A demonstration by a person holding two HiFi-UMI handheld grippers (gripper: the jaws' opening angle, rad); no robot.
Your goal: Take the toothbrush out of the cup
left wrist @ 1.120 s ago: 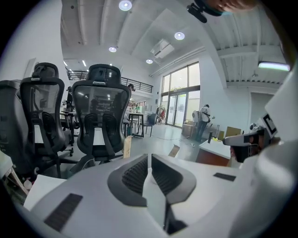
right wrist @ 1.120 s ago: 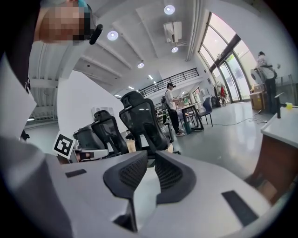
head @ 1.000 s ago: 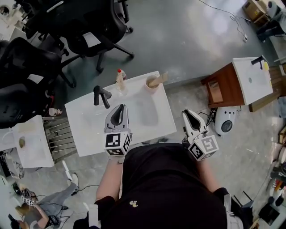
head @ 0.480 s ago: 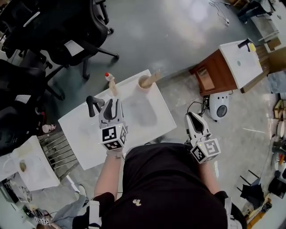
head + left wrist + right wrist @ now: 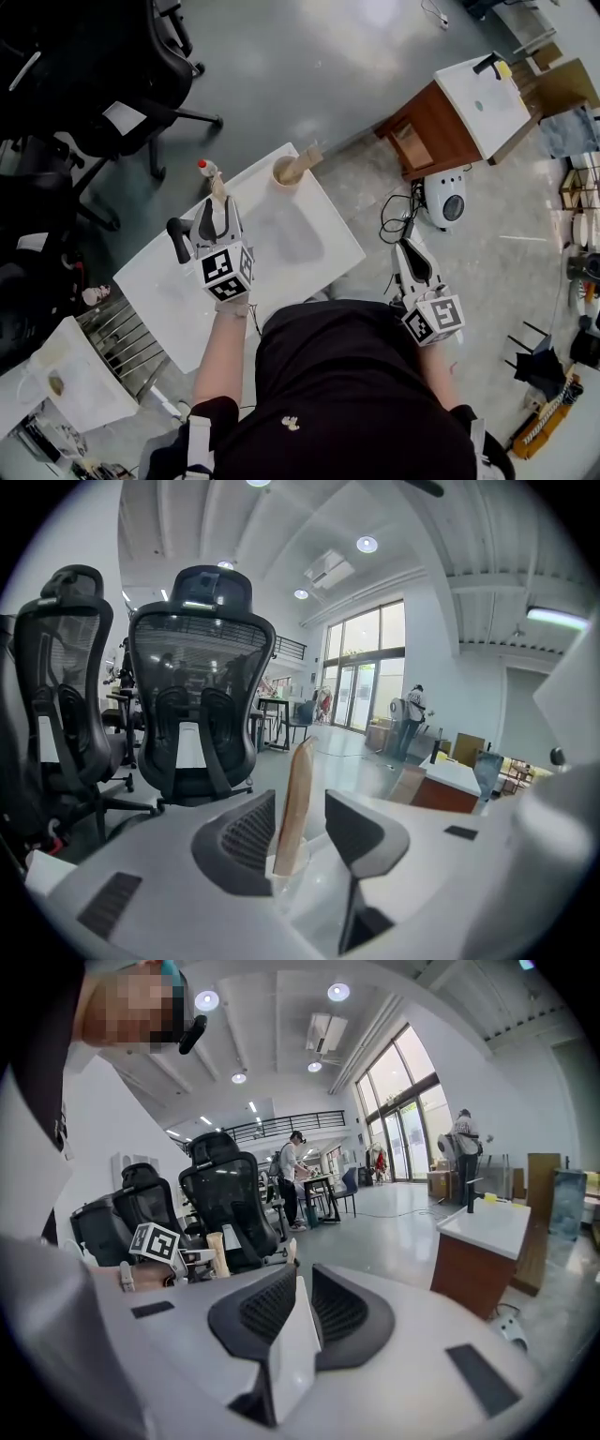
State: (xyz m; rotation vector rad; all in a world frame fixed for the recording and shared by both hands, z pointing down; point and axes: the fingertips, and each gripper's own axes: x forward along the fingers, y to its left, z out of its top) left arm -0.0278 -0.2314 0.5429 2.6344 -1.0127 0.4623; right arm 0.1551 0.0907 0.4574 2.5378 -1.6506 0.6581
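A tan wooden toothbrush stands upright in a clear cup near the far left of the white basin table. In the head view the toothbrush shows a red tip. My left gripper reaches over the table toward it. Its jaws are opening, and the toothbrush stands between them in the left gripper view, with the pads not pressing it. My right gripper hangs off the table's right side. That right gripper has its tips together and holds nothing.
A black faucet stands just left of my left gripper. A tan cup with a wooden piece sits at the table's far edge. Office chairs lie beyond; a wooden cabinet and a white device sit on the floor at right.
My left gripper moved forward and left across the table to the clear cup, and its jaws went from shut to wide apart. The right gripper shifted slightly beside the table.
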